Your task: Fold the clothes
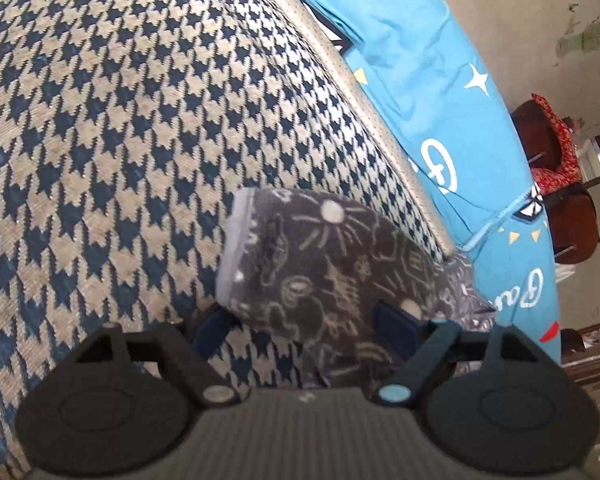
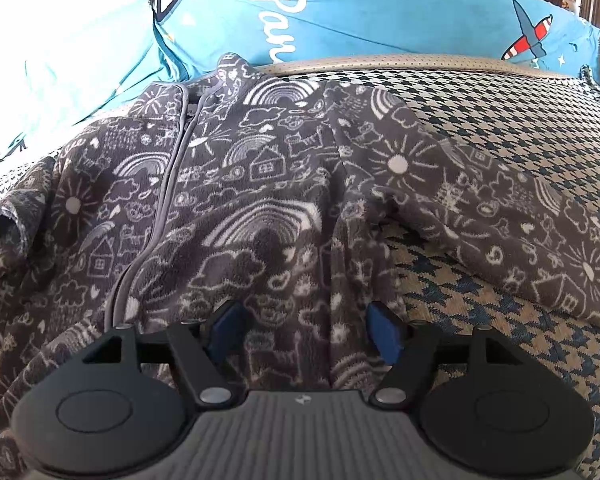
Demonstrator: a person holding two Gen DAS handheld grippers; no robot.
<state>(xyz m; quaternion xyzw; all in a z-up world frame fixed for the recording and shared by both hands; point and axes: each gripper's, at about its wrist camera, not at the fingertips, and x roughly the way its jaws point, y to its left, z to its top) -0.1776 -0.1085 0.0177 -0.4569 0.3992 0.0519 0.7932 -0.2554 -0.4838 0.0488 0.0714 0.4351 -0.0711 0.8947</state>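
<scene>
Although you have the grey fleece jacket spread front-up on the houndstooth cushion, nothing in either view looks folded yet: the zip runs in plain sight down the chest, and one sleeve lies stretched out to the side across the cushion. I judge the task to be at its very start, with both sleeves and the body yet to be brought in.

Your right gripper hovers low over the jacket's lower front, its blue pads standing apart with fleece beneath them but nothing pinched. Your left gripper sits at a sleeve cuff, fingers likewise spread, the cuff lying between them and not pressed (the near pad is half hidden by the fabric, so contact there is hard to rule out).

Counting what shows: one jacket, two sleeves (the second, at the left edge of the right wrist view, is bunched), one patterned cushion, and one blue printed sheet behind it with lettering, stars and an aeroplane. In the left view, one dark wooden piece of furniture with a red patterned cloth over it stands off in the background.
</scene>
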